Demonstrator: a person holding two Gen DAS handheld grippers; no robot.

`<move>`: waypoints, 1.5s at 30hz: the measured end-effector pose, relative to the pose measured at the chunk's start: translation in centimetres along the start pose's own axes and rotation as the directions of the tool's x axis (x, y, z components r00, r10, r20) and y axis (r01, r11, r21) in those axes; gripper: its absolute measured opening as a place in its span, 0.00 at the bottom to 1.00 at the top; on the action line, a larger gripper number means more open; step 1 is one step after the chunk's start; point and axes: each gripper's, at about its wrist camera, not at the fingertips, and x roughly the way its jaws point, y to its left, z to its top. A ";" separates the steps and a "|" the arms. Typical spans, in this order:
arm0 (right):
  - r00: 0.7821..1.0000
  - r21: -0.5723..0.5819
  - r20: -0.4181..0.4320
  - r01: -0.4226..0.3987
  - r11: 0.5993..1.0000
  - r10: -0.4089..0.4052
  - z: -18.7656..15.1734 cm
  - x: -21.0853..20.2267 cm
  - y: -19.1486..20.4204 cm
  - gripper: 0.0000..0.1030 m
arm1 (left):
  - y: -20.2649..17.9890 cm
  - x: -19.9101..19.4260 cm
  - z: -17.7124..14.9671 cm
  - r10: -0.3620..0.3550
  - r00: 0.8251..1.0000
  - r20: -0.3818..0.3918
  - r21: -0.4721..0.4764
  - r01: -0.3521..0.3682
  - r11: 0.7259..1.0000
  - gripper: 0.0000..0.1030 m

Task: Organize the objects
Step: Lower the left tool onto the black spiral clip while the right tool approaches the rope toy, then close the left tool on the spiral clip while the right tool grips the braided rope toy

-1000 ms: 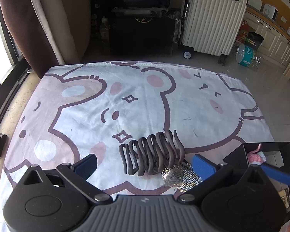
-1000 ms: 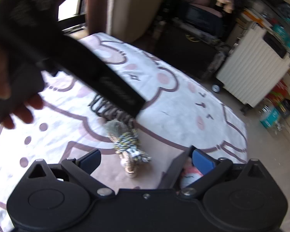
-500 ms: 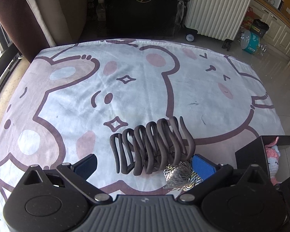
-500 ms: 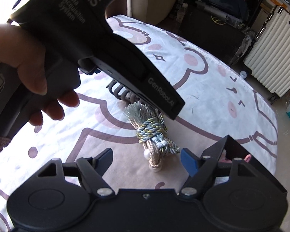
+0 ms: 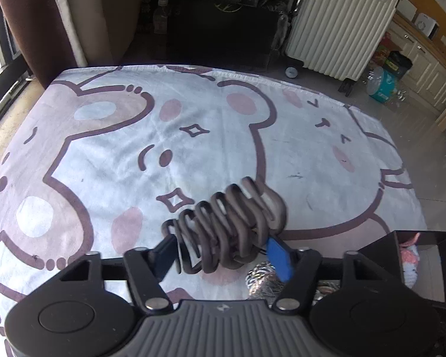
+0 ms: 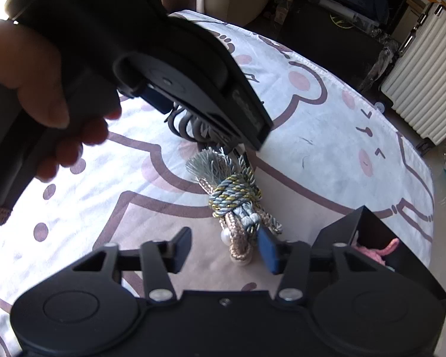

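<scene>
A dark brown wavy hair clip [image 5: 223, 226] lies on the bear-print blanket [image 5: 133, 148]. My left gripper [image 5: 221, 255] is closing on it, and both blue pads touch its ends. Just below the clip is a knotted grey and gold tassel rope [image 6: 235, 199] with a pearl; its frayed end [image 5: 261, 279] shows behind the left gripper's right finger. My right gripper [image 6: 224, 251] is closing around the rope's near end. The right pad [image 6: 267, 253] is at the rope, while the left pad stands apart from it. In the right wrist view a hand [image 6: 44, 89] holds the left gripper over the clip [image 6: 187, 125].
A black open box [image 6: 356, 217] sits at the blanket's right edge with a pink crochet toy [image 6: 380, 251] inside. Beyond the blanket stand a white ribbed suitcase [image 5: 336, 23], a black case [image 5: 217, 29] and a brown curtain [image 5: 20, 23].
Both grippers have come down closer to the blanket and their jaws have narrowed. The left pads have closed in on the hair clip, which now sits tilted. The right pads have drawn in beside the rope.
</scene>
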 end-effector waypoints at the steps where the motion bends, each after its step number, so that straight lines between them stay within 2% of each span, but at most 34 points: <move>1: 1.000 0.004 -0.005 -0.002 1.000 0.002 0.0 0.1 -0.1 0.35 | 0.0 0.0 0.0 -0.001 1.000 -0.010 -0.005 0.001 1.000 0.62; 3: 1.000 0.006 -0.013 0.003 1.000 -0.003 0.0 0.0 -0.1 0.23 | 0.1 0.0 -0.1 -0.005 1.000 -0.024 0.004 0.005 1.000 0.61; 4: 1.000 0.009 -0.016 0.003 1.000 -0.003 0.1 0.0 -0.3 0.20 | 0.1 -0.1 -0.2 -0.031 0.999 -0.026 0.011 0.031 0.999 0.48; 5: 1.000 0.017 -0.018 -0.007 1.000 0.007 0.1 0.0 -0.4 0.11 | 0.1 -0.3 -0.2 -0.034 0.999 -0.036 0.004 0.034 0.999 0.48; 9: 0.998 0.056 -0.019 -0.063 0.996 0.064 -0.1 -0.6 -0.9 0.01 | 0.3 -0.6 -0.6 -0.019 0.998 -0.055 0.015 0.020 1.000 0.47; 20: 0.994 0.138 0.000 -0.112 0.984 0.113 -0.7 -3.4 -1.4 0.01 | 2.3 -3.6 -2.0 -0.002 0.996 -0.086 -0.017 0.001 1.000 0.47; 27: 0.993 0.187 0.038 -0.120 0.975 0.115 -1.0 -5.5 -1.6 0.01 | 2.9 -6.1 -2.8 -0.024 0.993 -0.115 -0.017 0.023 1.000 0.46; 32: 0.992 0.218 0.062 -0.121 0.968 0.110 -1.1 -6.7 -1.8 0.01 | 2.3 -7.3 -3.9 -0.023 0.980 -0.196 0.041 0.032 0.999 0.46; 35: 0.991 0.226 0.066 -0.126 0.966 0.113 -1.2 -7.1 -1.8 0.01 | 1.6 -7.5 -5.4 -0.024 0.964 -0.264 0.136 0.062 0.989 0.46; 38: 0.990 0.230 0.060 -0.139 0.963 0.128 -1.3 -7.1 -1.7 0.01 | 1.1 -7.0 -7.1 0.014 0.944 -0.330 0.236 0.068 0.969 0.47; 40: 0.990 0.232 0.055 -0.141 0.962 0.132 -1.4 -7.0 -1.7 0.01 | 1.5 -6.9 -7.1 0.033 0.946 -0.322 0.240 0.048 0.970 0.47; 45: 0.990 0.259 0.062 -0.142 0.955 0.130 -1.2 -6.5 -2.1 0.01 | 3.1 -6.0 -5.9 0.043 0.963 -0.266 0.147 -0.004 0.989 0.49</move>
